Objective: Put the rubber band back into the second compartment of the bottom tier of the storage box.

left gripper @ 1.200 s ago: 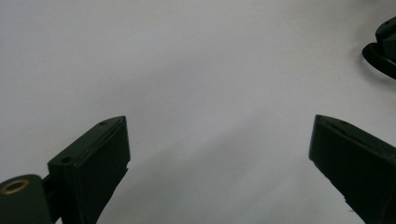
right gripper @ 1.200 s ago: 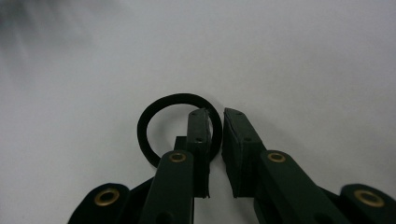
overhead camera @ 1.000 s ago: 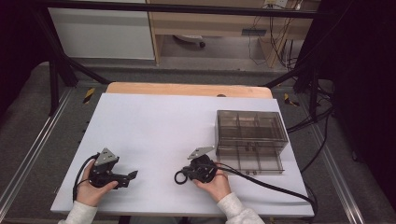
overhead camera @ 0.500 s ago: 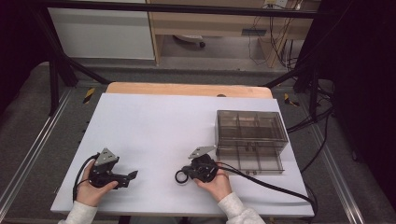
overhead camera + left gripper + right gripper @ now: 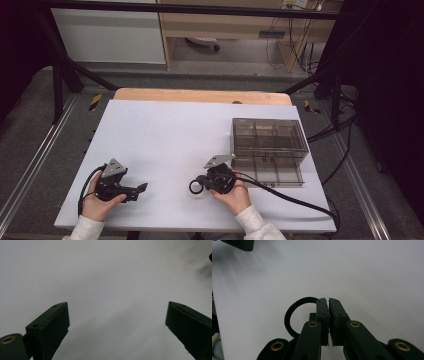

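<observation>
Right tongs (image 5: 328,300) clenched on thin black rubber ring (image 5: 294,311), lower centre of white surface (image 5: 170,130). Left tongs (image 5: 117,322) released, empty, lower left. Smoky compartment box (image 5: 269,142) just right of ring; right hand nearer.

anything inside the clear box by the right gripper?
The clear box shows divider walls and compartments that look empty through the tinted lid. Its front tray also looks bare. The corner behind the right gripper is covered, and small parts would be too small to tell.
</observation>
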{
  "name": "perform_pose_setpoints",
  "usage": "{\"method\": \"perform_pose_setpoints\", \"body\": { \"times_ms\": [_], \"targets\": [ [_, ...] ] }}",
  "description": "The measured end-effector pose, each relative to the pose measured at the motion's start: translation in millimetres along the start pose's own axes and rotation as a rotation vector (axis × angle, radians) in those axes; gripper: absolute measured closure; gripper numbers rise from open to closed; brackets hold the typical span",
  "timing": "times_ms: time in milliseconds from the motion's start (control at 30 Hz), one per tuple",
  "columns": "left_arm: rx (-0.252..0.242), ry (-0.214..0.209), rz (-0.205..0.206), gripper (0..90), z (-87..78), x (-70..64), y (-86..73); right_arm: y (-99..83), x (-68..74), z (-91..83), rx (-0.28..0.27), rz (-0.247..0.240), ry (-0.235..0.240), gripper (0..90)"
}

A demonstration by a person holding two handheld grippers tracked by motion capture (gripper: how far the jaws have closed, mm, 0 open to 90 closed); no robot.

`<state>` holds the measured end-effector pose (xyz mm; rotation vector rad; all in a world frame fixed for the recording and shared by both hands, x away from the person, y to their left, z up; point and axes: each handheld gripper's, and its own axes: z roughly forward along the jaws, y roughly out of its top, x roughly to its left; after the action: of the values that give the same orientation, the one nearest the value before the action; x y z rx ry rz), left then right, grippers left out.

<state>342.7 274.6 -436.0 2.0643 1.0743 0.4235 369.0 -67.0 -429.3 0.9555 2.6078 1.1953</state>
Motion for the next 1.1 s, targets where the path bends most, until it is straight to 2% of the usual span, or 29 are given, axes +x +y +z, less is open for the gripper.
{"method": "perform_pose_setpoints", "body": {
  "times_ms": [667,867,1100],
  "targets": [
    [0.001,-0.002,0.0,5.4,0.2,-0.5,0.0,-0.6,-8.6,-17.8,-0.012,0.009,-0.026,87.5],
    [0.0,-0.002,0.001,5.4,0.0,-0.2,0.1,-0.7,-8.4,-21.6,-0.016,-0.001,-0.027,87.5],
    [0.001,-0.004,0.001,5.4,0.5,-0.4,0.0,-4.5,-13.8,-27.7,-0.024,0.018,-0.032,87.6]
  ]
}}
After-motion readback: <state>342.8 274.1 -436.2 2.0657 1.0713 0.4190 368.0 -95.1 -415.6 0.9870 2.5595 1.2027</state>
